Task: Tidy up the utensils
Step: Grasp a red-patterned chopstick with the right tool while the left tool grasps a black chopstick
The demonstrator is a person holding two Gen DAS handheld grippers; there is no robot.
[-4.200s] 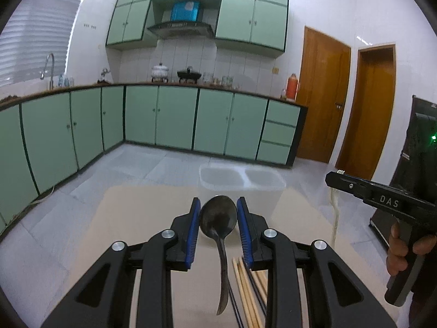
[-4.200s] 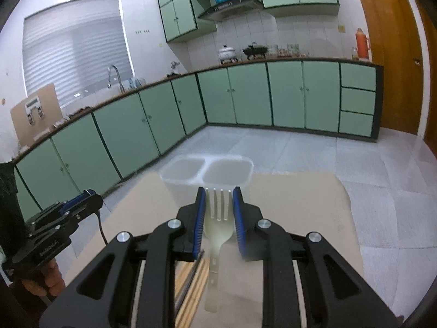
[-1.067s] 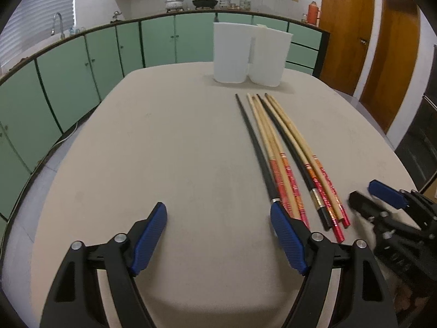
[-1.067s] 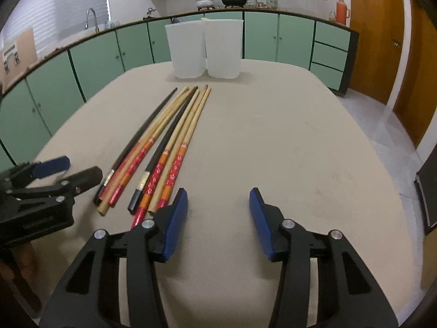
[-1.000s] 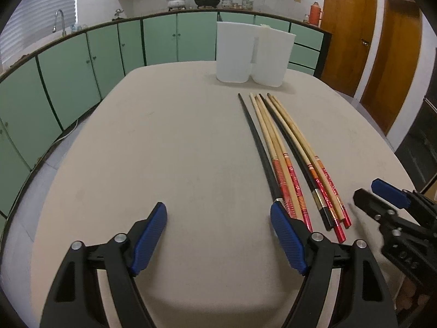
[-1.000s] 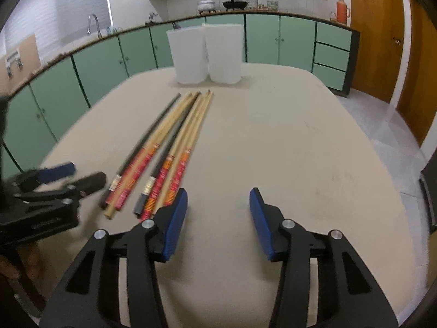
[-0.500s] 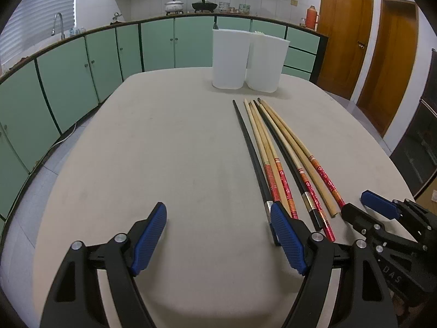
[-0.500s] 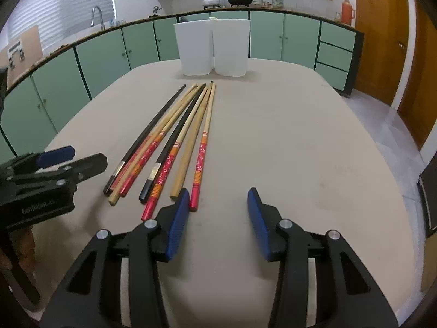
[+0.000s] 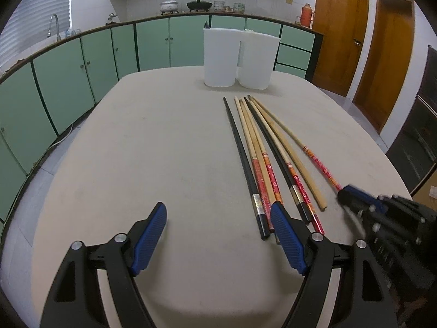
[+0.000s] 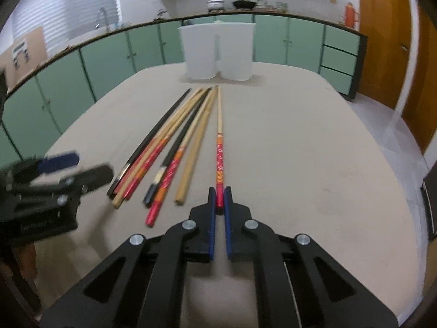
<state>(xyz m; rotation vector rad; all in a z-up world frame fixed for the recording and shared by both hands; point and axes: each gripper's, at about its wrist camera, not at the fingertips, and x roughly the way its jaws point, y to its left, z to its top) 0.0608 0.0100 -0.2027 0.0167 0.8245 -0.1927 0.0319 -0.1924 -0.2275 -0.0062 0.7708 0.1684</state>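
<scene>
Right gripper closed, blue pads clamped on the red-patterned butt end of one chopstick. That chopstick lies flat on the beige surface, tip pointing toward the white holder, splayed off slightly to the right of the other sticks. In the left wrist view the same stick runs diagonally to the right gripper, which is blurred at the right edge.

Left gripper open wide, nothing between the jaws, hovering low over the surface. Its right pad sits just in front of the butt ends of the chopstick bundle, hiding a bit of them; cannot tell if it touches.

Remaining chopsticks: about six, lying side by side, fanned at the near ends, tips converging toward the holder. Mix of black ones, pale wood with red/orange decorated handles, and one plain wood stick just left of the gripped one.

White two-compartment holder upright at the far end of the surface, just beyond the tips, not touching them. A dark tip pokes above the left compartment rim; contents otherwise hidden.

Behind: green cabinets, wooden doors, pots on the back counter.
</scene>
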